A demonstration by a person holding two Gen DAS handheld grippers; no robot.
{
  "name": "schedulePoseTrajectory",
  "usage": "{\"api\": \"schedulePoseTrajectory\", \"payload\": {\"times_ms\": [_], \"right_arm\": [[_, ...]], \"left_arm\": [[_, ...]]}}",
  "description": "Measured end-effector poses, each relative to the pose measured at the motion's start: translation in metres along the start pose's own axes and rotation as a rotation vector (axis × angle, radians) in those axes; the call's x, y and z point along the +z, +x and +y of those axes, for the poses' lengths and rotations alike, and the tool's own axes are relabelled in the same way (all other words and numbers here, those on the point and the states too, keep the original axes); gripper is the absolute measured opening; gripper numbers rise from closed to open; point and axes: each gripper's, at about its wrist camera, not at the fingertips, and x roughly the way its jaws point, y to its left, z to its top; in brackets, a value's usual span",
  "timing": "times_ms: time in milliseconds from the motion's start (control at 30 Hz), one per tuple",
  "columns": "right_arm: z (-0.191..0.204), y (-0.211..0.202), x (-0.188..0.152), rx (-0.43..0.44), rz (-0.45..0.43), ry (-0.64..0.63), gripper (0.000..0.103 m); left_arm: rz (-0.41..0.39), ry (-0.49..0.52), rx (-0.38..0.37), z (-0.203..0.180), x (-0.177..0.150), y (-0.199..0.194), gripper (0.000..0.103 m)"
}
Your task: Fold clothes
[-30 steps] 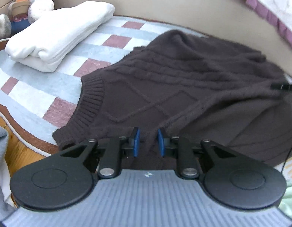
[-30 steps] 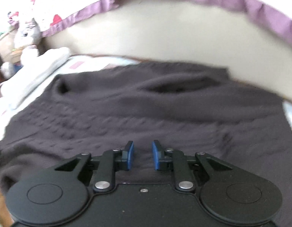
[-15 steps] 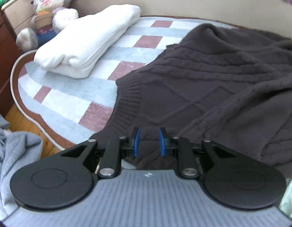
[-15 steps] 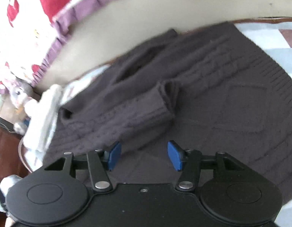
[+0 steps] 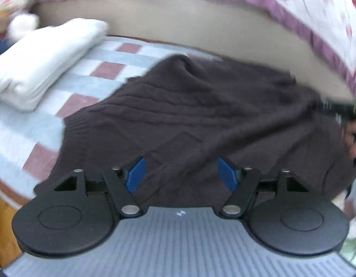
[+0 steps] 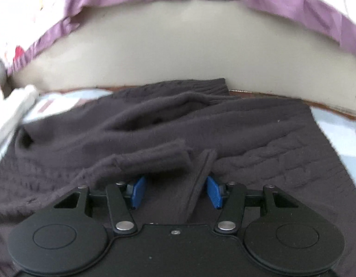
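Folded white cloth (image 5: 46, 62) lies at far left on the checked mat (image 5: 27, 133). The dark brown knitted sweater (image 5: 201, 120) is spread across the mat. Left hand-held gripper (image 5: 181, 173) has just been opening; jaws spread above the hem, nothing between them. Right hand-held gripper (image 6: 175, 191) stands spread, a loose sweater fold lying between its pads, unpinched
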Motion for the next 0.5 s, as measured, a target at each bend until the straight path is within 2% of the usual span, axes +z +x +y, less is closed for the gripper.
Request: {"api": "schedulePoseTrajectory", "payload": {"times_ms": [100, 133, 167, 233, 333, 433, 500], "right_arm": [[-0.011, 0.000, 0.008, 0.049, -0.018, 0.069, 0.060], [-0.012, -0.002, 0.010, 0.031, -0.035, 0.069, 0.060], [-0.014, -0.003, 0.011, 0.010, -0.053, 0.068, 0.061], [-0.026, -0.007, 0.014, -0.012, -0.045, 0.143, 0.061], [-0.048, -0.005, 0.010, 0.072, 0.036, 0.316, 0.061], [-0.068, -0.016, 0.000, 0.142, 0.151, 0.464, 0.061], [-0.082, -0.022, -0.011, 0.216, 0.166, 0.563, 0.065]], "left_arm": [[0.050, 0.074, 0.007, -0.018, 0.007, 0.022, 0.069], [0.064, 0.089, 0.005, -0.022, 0.009, 0.029, 0.070], [0.080, 0.102, 0.004, -0.025, 0.012, 0.035, 0.075], [0.109, 0.125, 0.011, -0.031, 0.016, 0.047, 0.078], [0.145, 0.109, 0.037, -0.030, 0.017, 0.057, 0.078], [0.135, 0.057, -0.065, -0.027, 0.008, 0.038, 0.078], [0.108, 0.090, -0.064, -0.031, -0.001, 0.018, 0.078]]}}
